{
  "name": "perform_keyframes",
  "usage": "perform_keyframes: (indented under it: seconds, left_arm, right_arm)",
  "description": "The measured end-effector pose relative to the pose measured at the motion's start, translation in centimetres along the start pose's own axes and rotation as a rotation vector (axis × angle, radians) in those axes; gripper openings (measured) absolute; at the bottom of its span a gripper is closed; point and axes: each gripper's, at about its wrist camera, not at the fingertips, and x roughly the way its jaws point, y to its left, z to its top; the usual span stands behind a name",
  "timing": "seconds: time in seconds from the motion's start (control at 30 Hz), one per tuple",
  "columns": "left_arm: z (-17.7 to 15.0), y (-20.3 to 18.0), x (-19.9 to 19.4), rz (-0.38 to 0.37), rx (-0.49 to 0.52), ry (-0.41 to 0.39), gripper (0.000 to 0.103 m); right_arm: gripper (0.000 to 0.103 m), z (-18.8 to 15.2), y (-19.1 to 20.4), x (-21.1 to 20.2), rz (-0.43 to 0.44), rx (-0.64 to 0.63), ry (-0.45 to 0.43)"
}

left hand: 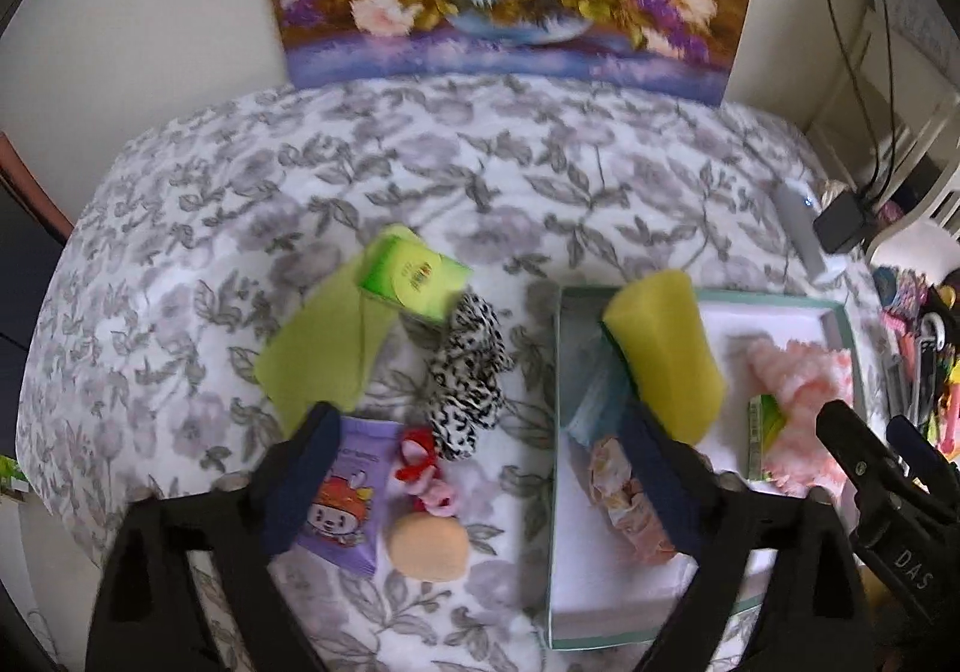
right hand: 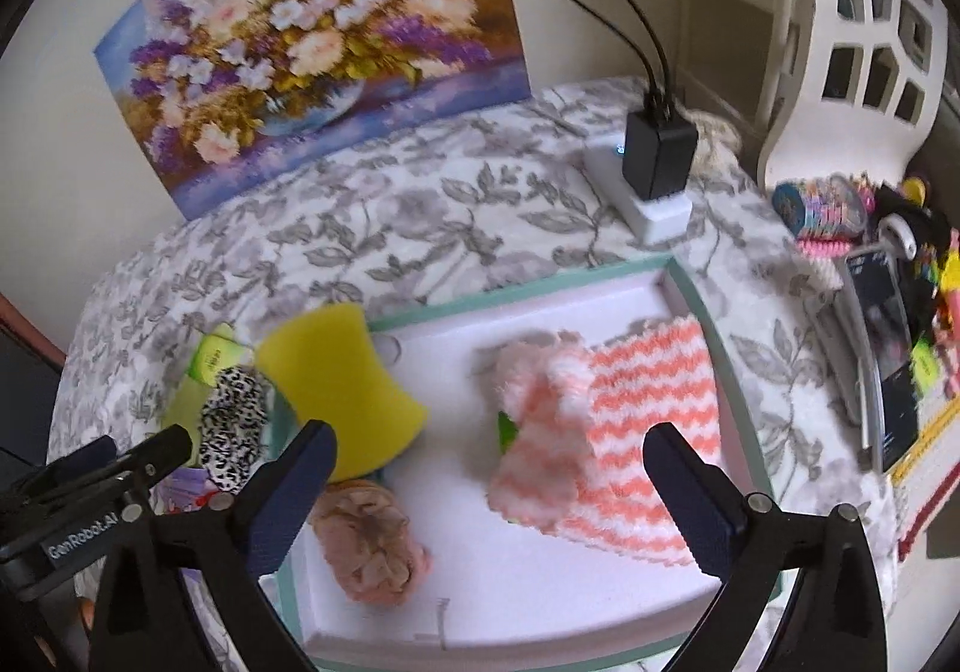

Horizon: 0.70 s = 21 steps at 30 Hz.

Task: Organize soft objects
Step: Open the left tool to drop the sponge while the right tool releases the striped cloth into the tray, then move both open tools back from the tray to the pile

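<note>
Right gripper and left gripper both hanging released, holding nothing; striped cloth lying beyond right jaws in tray, apparently sorted; sponge leaning on the tray's rim

The left gripper points steeply down, its jaws spread wide with nothing pressed between the dark blue pads. The right gripper is tilted down too, jaws equally wide, holding nothing. The two sit side by side and close together: each one's black finger shows at the edge of the other's view.
</note>
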Motion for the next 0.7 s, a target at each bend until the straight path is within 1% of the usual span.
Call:
perform_keyframes:
  seconds: [0.13,0.33,0.4,0.53,0.7]
  left_arm:
    - [0.1,1.1,-1.8,-0.012,-0.013,-0.057,0.097]
    - [-0.3,2.3,-4.0,-0.031,-0.031,-0.113,0.097]
    - [-0.4,2.9,-5.0,-0.026,-0.040,-0.140,0.097]
    - [-0.6,4.1,-6.6,-0.002,-0.048,-0.189,0.097]
    - [-1.1,6.2,-8.1,0.015,-0.075,-0.227,0.097]
  right_arm:
    - [0.103,0.0,1.2,-1.4,-0.010,-0.037,-0.022]
    - [0.103,-0.2,3.3,-4.3,0.027,-0.094,-0.079]
    - [0.103,-0.3,3.9,-5.4,0.045,-0.101,-0.105]
    - [0.103,-0.5,5.0,-6.9,0.090,-0.110,-0.129]
    - [0.103,-0.9,6.5,-8.3,0.082,-0.152,-0.159]
